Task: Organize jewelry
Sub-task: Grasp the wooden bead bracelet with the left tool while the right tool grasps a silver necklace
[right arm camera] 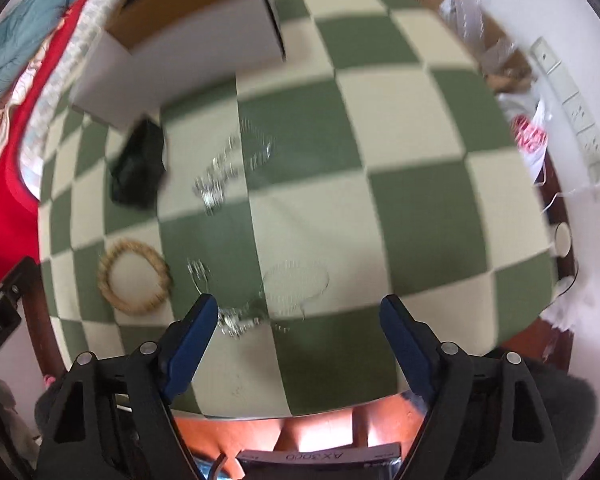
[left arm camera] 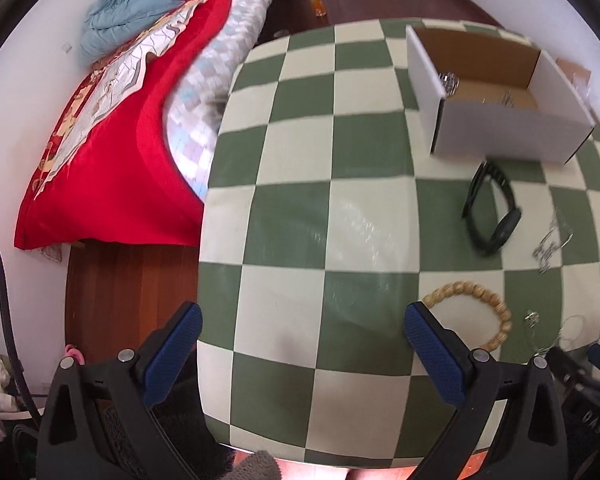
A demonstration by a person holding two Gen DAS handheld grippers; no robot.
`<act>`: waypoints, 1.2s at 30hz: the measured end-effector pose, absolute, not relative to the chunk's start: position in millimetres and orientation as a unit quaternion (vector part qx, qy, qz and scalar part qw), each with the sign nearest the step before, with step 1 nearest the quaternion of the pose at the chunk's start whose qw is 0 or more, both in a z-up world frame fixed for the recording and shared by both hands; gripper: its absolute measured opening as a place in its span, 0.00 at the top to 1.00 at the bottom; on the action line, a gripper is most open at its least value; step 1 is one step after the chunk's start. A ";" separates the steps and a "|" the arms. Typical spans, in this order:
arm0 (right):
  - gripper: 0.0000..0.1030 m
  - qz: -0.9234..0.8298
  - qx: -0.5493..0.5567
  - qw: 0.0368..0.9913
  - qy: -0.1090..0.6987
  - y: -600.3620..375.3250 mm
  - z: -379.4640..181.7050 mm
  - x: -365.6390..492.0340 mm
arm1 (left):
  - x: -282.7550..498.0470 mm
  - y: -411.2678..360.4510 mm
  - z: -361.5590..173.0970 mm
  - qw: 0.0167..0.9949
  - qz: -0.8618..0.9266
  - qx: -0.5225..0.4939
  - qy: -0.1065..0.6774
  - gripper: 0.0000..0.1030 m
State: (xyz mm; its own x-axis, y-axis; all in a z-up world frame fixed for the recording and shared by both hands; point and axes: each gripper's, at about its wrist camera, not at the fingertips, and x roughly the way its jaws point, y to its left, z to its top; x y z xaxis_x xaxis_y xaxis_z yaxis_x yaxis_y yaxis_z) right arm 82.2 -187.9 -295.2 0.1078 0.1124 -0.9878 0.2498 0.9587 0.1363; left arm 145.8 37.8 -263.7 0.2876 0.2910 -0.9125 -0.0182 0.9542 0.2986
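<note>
On the green-and-cream checkered table (left arm camera: 292, 208) lie a wooden bead bracelet (left arm camera: 470, 316), a black watch (left arm camera: 490, 212) and silver chain pieces (left arm camera: 550, 244). A white cardboard box (left arm camera: 496, 120) with some silver jewelry inside stands at the far right. My left gripper (left arm camera: 302, 344) hangs open over the table's near edge, empty, with the bracelet just right of its right finger. In the blurred right wrist view, my right gripper (right arm camera: 300, 332) is open above a thin silver chain (right arm camera: 260, 308); the bracelet (right arm camera: 134, 278), watch (right arm camera: 140, 166) and more chain (right arm camera: 228, 168) lie beyond, the box (right arm camera: 180, 48) farther back.
A bed with a red cover (left arm camera: 112, 148) and a blue blanket (left arm camera: 140, 0) borders the table on the left. Wooden floor (left arm camera: 128, 296) shows below the table edge. Cardboard and plastic packaging (right arm camera: 492, 40) and a wall power strip (right arm camera: 572, 112) sit at the right.
</note>
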 end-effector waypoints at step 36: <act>0.52 -0.026 0.250 0.721 0.646 -231.0 -300.8 61.2 | 133.5 27.6 -310.8 0.773 0.001 0.044 0.633 0.93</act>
State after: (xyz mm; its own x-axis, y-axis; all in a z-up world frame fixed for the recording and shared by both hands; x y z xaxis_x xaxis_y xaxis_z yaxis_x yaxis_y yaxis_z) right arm 61.2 -231.0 -300.8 0.1637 0.2855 -0.9443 0.3605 0.8737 0.3267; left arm 133.5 27.6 -310.8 0.1997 0.0574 -0.9782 0.0540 0.9961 0.0695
